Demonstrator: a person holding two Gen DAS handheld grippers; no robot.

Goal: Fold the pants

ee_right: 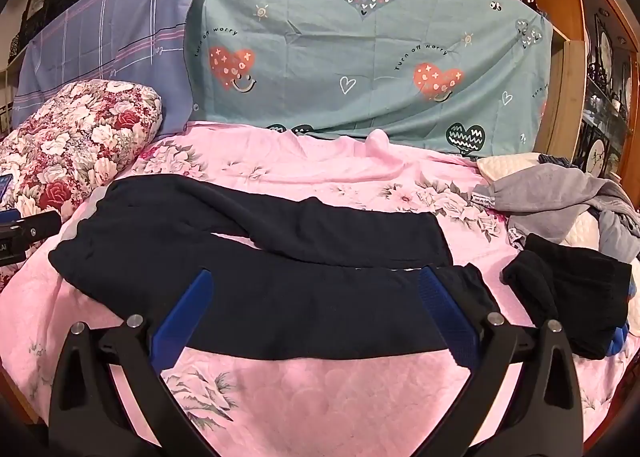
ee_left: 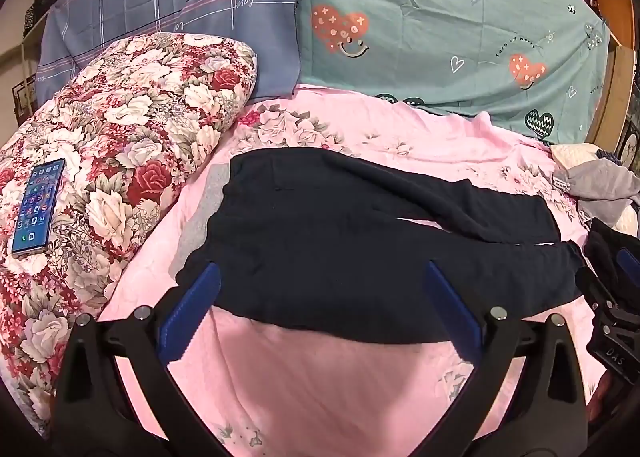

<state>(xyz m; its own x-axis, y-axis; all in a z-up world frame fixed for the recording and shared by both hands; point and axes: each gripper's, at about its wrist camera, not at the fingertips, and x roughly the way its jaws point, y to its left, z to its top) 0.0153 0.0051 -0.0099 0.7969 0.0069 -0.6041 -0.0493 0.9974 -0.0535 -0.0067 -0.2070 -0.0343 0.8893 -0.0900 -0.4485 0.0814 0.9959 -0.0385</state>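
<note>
Dark navy pants [ee_left: 340, 241] lie spread flat on the pink floral bedspread [ee_left: 328, 385], grey-lined waistband to the left, both legs running right. They also show in the right wrist view [ee_right: 256, 277]. My left gripper [ee_left: 320, 277] is open, its blue pads [ee_left: 192, 309] just above the near edge of the pants by the waist end. My right gripper [ee_right: 316, 281] is open and empty over the near leg, its right pad [ee_right: 444, 309] close to the leg hem. Neither holds anything.
A floral folded quilt [ee_left: 120, 161] with a phone [ee_left: 38, 207] on it sits at the left. Grey clothing [ee_right: 560, 193] and a folded dark garment [ee_right: 576, 293] lie at the right. Teal and blue sheets [ee_right: 360, 57] hang behind the bed.
</note>
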